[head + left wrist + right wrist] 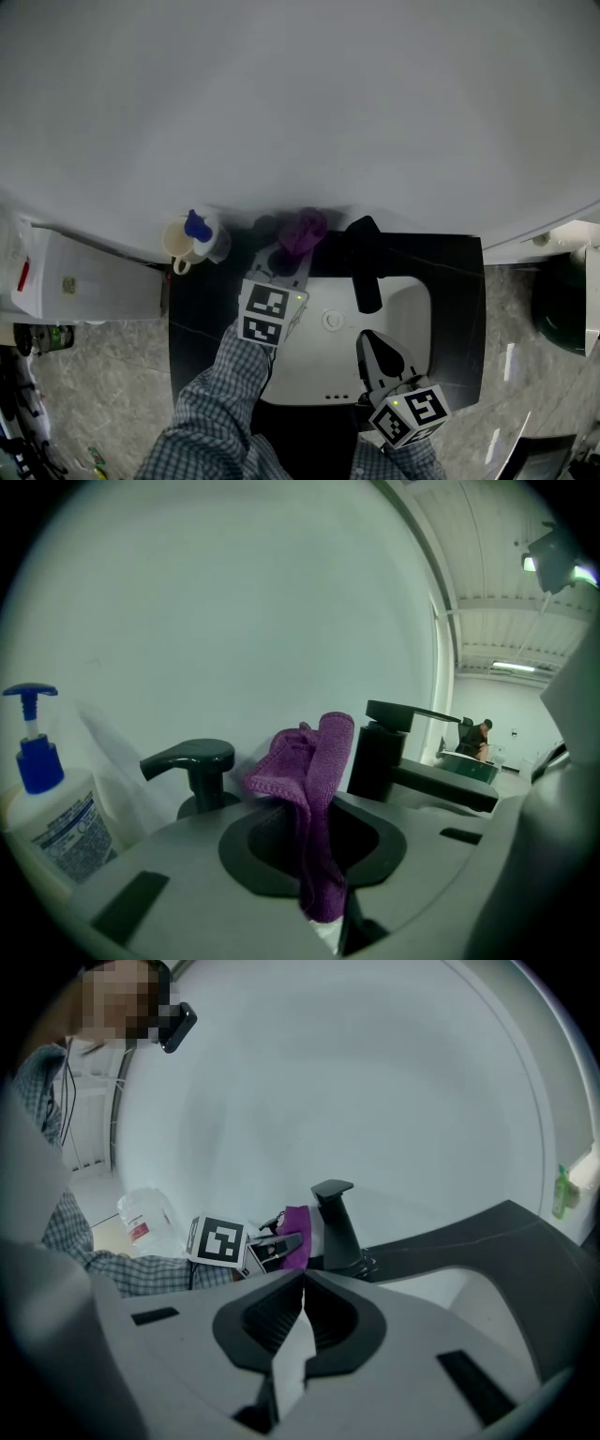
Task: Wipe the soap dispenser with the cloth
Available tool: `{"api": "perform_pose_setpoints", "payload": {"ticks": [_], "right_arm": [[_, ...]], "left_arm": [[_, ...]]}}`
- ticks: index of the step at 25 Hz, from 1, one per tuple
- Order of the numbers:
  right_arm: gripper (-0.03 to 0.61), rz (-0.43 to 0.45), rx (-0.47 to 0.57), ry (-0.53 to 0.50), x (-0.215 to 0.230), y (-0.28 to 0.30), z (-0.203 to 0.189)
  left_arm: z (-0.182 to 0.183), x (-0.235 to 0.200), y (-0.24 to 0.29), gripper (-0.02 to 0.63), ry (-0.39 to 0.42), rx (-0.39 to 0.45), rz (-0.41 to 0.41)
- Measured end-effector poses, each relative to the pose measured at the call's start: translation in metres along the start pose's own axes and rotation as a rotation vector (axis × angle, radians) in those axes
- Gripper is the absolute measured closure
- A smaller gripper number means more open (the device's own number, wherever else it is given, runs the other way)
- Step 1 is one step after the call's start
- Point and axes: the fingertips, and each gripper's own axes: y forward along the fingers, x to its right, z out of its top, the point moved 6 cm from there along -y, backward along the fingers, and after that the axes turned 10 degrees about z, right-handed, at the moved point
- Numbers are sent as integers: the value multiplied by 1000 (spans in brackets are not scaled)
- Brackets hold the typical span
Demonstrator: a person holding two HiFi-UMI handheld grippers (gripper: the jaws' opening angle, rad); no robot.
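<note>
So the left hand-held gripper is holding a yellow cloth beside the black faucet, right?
No, the cloth is purple, not yellow; the left gripper view shows it. The left hand-held gripper does hold it beside the black faucet.

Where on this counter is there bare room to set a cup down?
The black counter is bare right of the sink, out to its right edge. Another bare strip runs left of the sink, in front of the cup and the blue-pump bottle. The back edge is crowded: soap dispenser, purple cloth in the left gripper, faucet.
</note>
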Motion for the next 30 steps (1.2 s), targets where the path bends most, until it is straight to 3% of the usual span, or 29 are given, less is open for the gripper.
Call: {"api": "perform_pose_setpoints", "payload": {"ticks": [14, 18, 23, 30], "right_arm": [[560, 16, -9, -17, -12, 4, -7], [560, 11, 2, -22, -15, 4, -5], [560, 16, 8, -40, -24, 4, -6], [560, 23, 30, -68, -45, 4, -4]], "left_arm": [[-36, -25, -39, 554, -29, -66, 48], [-37, -30, -53, 554, 8, -61, 47], [-33, -37, -74, 554, -34, -33, 61], [-21, -40, -115, 554, -29, 20, 55]]}}
